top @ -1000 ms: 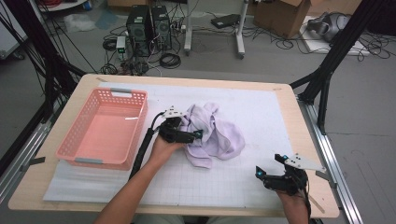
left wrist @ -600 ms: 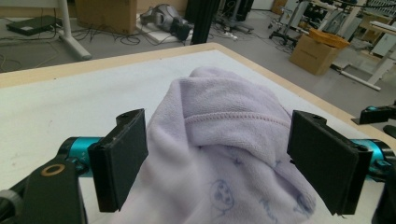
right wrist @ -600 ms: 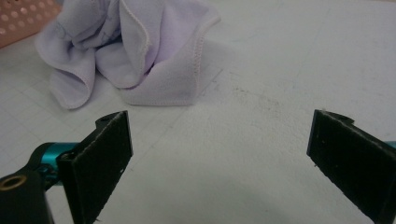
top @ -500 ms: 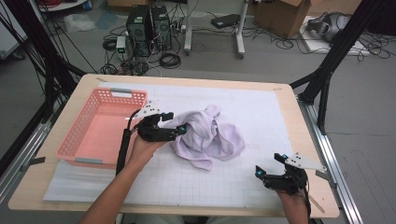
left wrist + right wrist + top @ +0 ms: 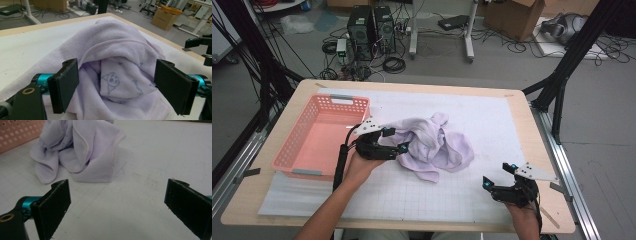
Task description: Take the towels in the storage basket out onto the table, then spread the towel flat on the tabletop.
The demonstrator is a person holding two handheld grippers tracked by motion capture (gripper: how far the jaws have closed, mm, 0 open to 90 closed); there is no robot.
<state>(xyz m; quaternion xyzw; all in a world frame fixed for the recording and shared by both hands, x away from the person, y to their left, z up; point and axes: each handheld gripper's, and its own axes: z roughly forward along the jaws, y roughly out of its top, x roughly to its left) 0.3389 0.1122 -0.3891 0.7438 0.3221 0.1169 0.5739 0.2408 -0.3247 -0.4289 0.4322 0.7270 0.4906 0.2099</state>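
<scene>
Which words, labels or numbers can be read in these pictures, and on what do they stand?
None can be read.
lilac towel: a printed cat face and faint blue writing beside it, too blurred to read.
cardboard box: no legible label.
pink basket: no text.

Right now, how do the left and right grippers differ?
The left gripper sits at the lilac towel, jaws wide with bunched cloth between them; the right gripper sits apart from the towel, jaws wide over bare mat. The left is beside the pink basket; the right is near the table's front right corner. Both have black jaws.
</scene>
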